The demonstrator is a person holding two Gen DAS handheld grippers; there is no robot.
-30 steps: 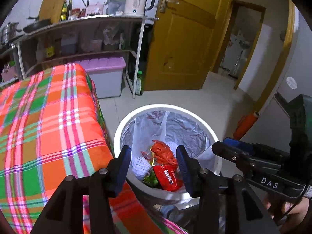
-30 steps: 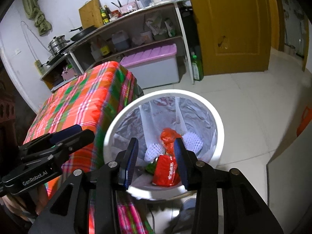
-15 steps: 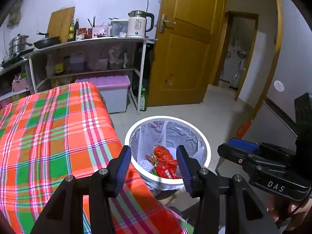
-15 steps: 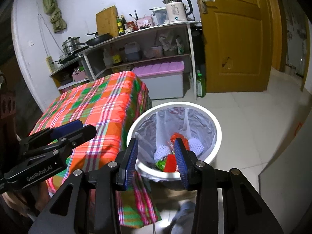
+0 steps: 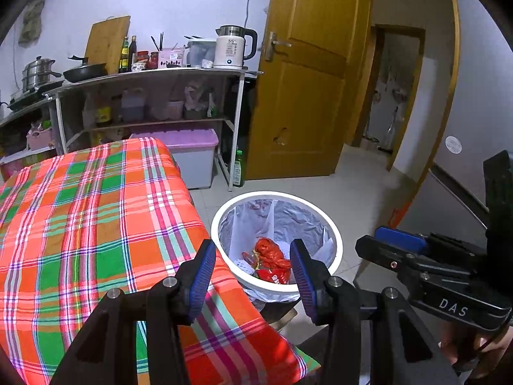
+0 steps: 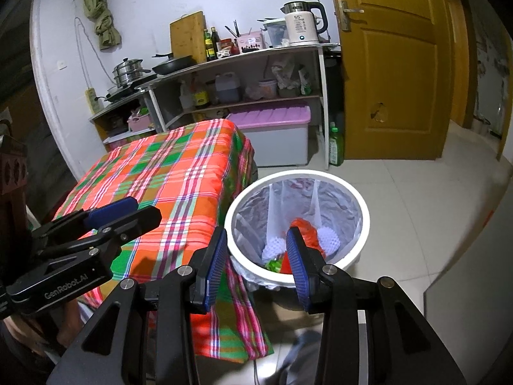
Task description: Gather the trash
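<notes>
Black angular plastic frames on left hand-held gripper (image 5: 251,271) and right hand-held gripper (image 6: 256,261); ribbed blue pads (image 5: 201,280); silver round screws; white lettering "GenRobot.AI" and "DAS" along the sides.

White walls (image 5: 179,3), wooden door (image 5: 307,77), tiled floor (image 6: 416,199)

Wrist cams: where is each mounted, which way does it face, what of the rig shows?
Left wrist: on the left gripper, looking down past the checked tablecloth at the white bin; right gripper at right edge.
Right wrist: on the right gripper, facing the same bin; left gripper at left edge.
Shared: bin, trash, tablecloth, shelf, kettle, door.
</notes>
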